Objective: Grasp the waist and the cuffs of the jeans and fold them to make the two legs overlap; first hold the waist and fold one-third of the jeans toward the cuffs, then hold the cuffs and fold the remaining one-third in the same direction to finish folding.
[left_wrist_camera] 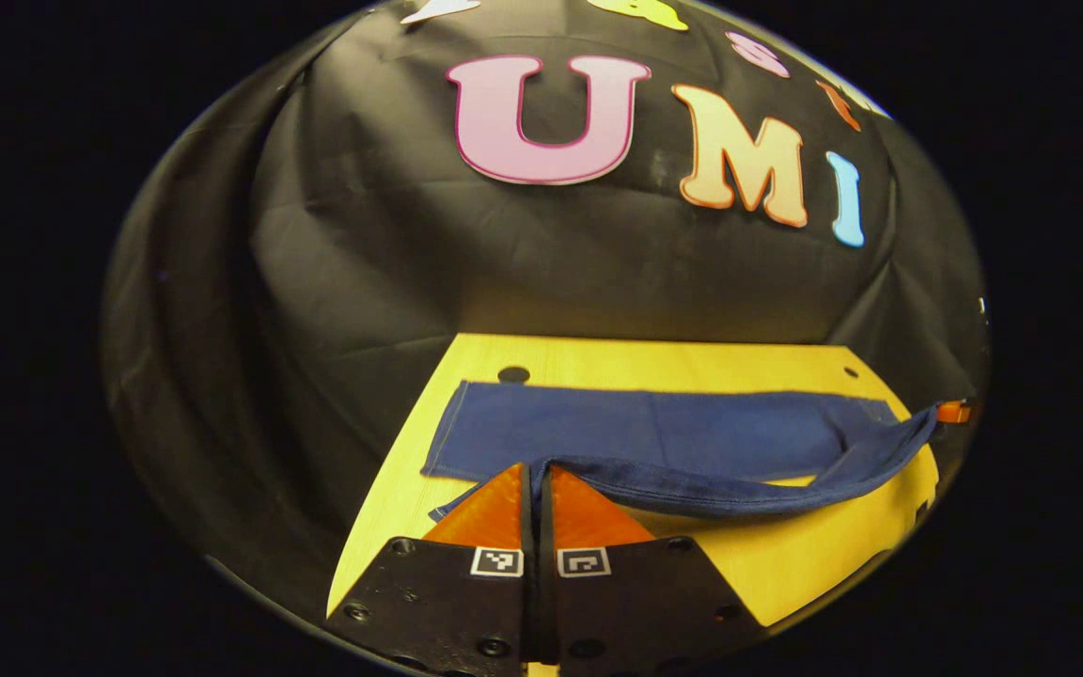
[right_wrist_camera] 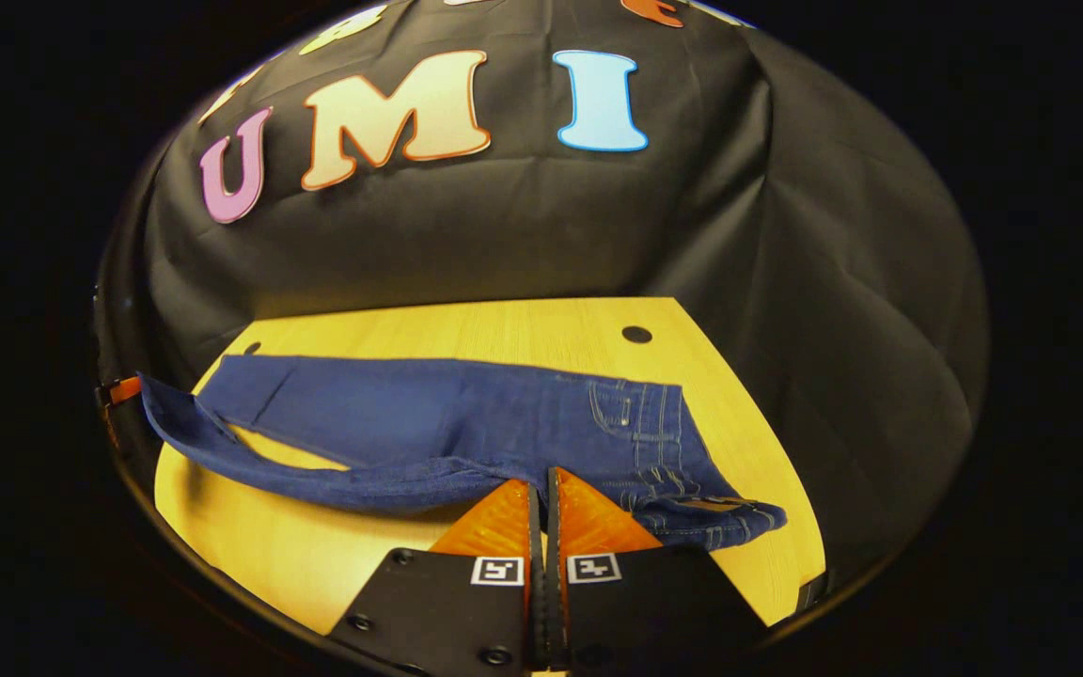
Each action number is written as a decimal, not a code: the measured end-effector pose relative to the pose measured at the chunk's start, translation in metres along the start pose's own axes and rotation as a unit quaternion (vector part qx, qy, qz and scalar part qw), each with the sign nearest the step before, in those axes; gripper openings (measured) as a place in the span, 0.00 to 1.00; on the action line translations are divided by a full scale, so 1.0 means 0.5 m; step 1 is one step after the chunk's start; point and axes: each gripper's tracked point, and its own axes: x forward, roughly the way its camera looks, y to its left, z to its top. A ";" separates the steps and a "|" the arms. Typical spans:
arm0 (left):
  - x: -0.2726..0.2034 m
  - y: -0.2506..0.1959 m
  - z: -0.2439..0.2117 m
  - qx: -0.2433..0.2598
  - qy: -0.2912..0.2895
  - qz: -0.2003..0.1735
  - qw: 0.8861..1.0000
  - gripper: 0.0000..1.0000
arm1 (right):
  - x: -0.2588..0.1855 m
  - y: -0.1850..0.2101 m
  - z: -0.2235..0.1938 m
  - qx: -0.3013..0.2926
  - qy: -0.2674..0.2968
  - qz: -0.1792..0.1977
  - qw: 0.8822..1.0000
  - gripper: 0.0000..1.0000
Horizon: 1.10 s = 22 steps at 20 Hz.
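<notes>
Dark blue jeans [left_wrist_camera: 654, 432] lie lengthwise across the yellow table [left_wrist_camera: 598, 353]. In the left gripper view, my left gripper [left_wrist_camera: 537, 467] is shut on the cuff of the near leg, which hangs as a sagging strip towards my right gripper [left_wrist_camera: 953, 411] at the far right. In the right gripper view, my right gripper [right_wrist_camera: 543, 475] is shut on the near edge of the jeans [right_wrist_camera: 429, 414] at the waist, by the pockets and stitching. The far leg rests flat on the table [right_wrist_camera: 466, 329]. My left gripper [right_wrist_camera: 118, 390] holds the cuff at the far left.
The black cloth wall stands close behind the table's far edge. A round hole [left_wrist_camera: 513, 374] is in the tabletop near the far cuff, and another hole [right_wrist_camera: 636, 334] lies beyond the waist. Bare wood shows in front of the jeans.
</notes>
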 end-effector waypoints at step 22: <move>0.403 -0.066 -0.001 0.117 0.142 0.104 0.977 0.04 | 0.535 0.020 -0.011 0.009 0.097 0.027 0.995 0.20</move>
